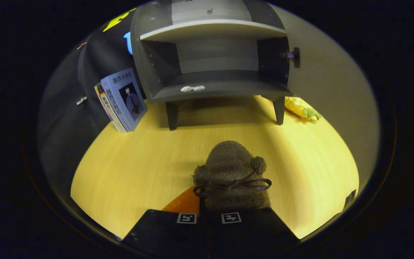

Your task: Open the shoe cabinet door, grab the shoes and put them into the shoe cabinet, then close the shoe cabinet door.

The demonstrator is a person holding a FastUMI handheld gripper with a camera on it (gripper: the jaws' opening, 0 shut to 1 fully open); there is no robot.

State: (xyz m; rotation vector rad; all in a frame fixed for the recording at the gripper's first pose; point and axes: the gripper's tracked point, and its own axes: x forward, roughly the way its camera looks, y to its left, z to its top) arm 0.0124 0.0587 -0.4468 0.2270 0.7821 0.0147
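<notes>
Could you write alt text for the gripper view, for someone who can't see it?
A claw with its two fingers closed together holds a fuzzy brown shoe above a yellow wooden floor. Beyond it stands a grey shoe cabinet with its inside open to view, books to one side.

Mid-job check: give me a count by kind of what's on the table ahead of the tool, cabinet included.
Shoe cabinet, door open: 1
Fuzzy brown shoe, held in the shut tool: 1
Books, leaning beside the cabinet: 2
Yellow pineapple toy, by the cabinet's leg: 1
Total: 5
</notes>
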